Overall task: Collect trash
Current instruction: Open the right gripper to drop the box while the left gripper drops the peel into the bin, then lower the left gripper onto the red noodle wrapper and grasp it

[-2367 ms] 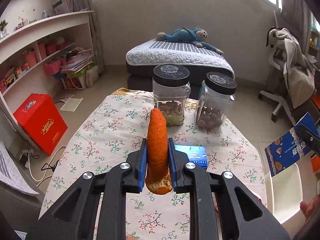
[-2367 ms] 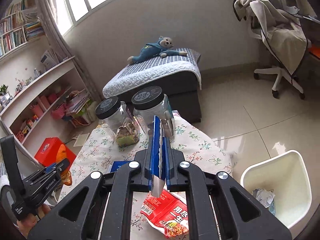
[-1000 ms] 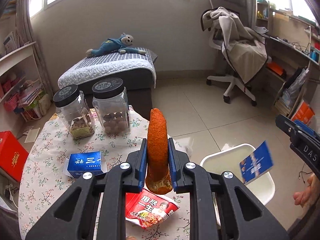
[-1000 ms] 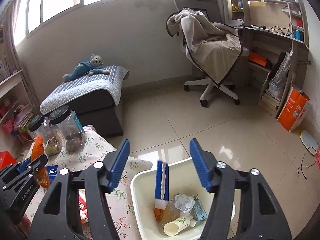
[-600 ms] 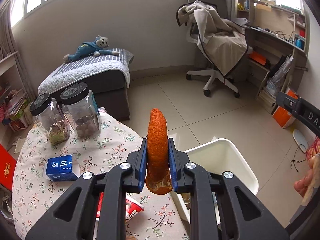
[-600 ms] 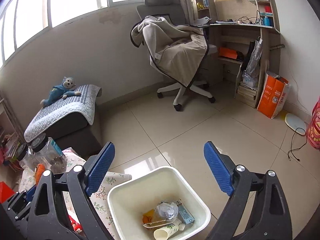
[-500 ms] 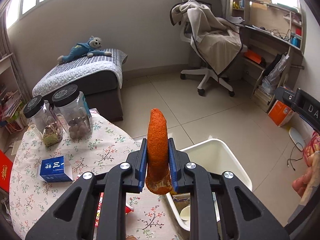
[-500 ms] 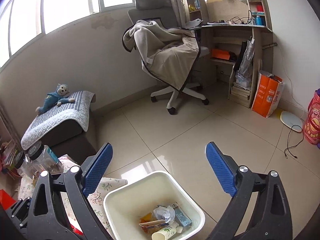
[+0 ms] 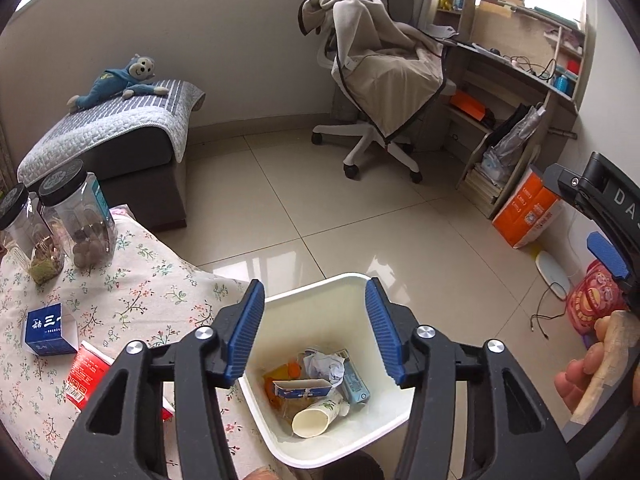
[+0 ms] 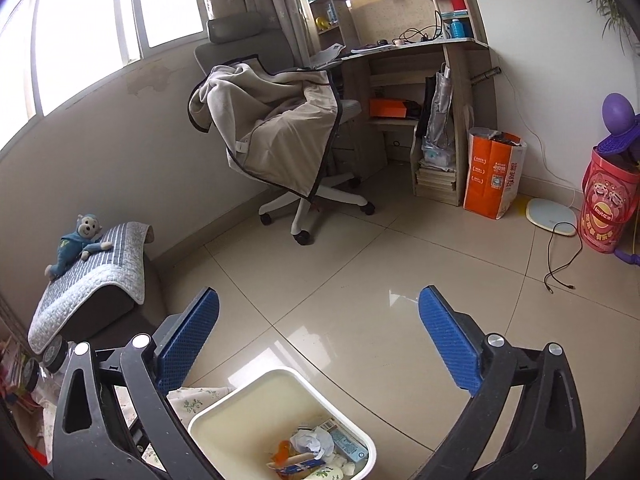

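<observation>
My left gripper, clamped on the orange peel half a second ago, now hangs spread and empty over the bin; a scrap of peel shows among the cup and cartons inside, so that piece is done. My right gripper is spread and empty too, high above the bin. Only the left view shows what remains: a red wrapper and blue box on the table to the left.

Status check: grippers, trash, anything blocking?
Left gripper open over white bin, right gripper open, both empty. Orange peel in bin. Blue box, red wrapper on table. No obstruction.
</observation>
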{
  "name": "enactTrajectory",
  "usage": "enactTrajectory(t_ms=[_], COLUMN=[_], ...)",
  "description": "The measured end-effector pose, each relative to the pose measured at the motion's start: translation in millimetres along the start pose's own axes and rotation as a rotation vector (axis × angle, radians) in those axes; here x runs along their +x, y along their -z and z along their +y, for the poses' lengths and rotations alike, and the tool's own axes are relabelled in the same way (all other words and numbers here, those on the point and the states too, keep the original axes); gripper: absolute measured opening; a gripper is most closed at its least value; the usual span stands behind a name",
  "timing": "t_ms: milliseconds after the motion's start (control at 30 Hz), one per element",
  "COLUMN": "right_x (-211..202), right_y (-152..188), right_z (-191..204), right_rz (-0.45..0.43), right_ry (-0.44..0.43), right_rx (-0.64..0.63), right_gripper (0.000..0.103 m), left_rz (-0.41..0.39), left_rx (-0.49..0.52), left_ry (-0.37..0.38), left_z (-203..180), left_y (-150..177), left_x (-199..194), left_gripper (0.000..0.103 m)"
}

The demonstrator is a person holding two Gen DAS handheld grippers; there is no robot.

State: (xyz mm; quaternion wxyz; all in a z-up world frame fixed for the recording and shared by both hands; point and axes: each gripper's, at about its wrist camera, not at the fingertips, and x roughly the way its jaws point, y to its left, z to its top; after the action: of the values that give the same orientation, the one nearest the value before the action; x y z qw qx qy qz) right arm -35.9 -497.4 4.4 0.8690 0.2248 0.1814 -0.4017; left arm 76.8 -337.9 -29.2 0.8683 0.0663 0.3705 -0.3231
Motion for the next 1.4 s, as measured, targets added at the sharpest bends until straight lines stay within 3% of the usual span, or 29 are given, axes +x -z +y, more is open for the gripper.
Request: enactTrajectory(t_ms=[367, 633, 900, 1033, 1100, 1233, 1400], right_x=[-4.3, -10.5, -20.0, -24.3, -25.4, -25.7, -21.5], right_y=[15.6, 39.6, 69.4, 88.0, 96.0, 104.7, 106.7], right_z=[33.4, 87.3, 147.0, 177.0, 189.0, 204.6, 212.9], right_rz=[-0.004, 0.02, 0.057, 0.075, 0.088, 0.113, 0.149], right_ry=[0.029, -0.034, -0.119, -0.16, -0.178, -0.203, -0.224], right_rx=[-0.138, -0.28, -0.398, -0.474, -0.503, -0.53, -0.522], right_gripper=[0.096, 0.096, 0.096, 0.096, 0.096, 0.096, 0.096], left_rz=[-0.056, -0.051, 0.022, 0.115, 0.181, 0.343, 0.432], left_rx=[0.026, -0.012, -0.121, -0.178, -0.214, -0.282, -0.375], left_ry=[-0.174, -0.276, -0.381, -0.4, -0.383, -0.231, -0.122], left_z=[31.0, 82.3, 159.9, 200.1, 218.3, 245.8, 269.1], left_y=[12.8, 26.7, 41.8, 50.2, 55.3, 67.7, 89.3], left_x=[-15.5, -30.2, -30.4, -25.1, -19.3, 0.7, 23.4], left_gripper=[0.078, 0.083, 0.085, 0.085, 0.085, 0.085, 0.085])
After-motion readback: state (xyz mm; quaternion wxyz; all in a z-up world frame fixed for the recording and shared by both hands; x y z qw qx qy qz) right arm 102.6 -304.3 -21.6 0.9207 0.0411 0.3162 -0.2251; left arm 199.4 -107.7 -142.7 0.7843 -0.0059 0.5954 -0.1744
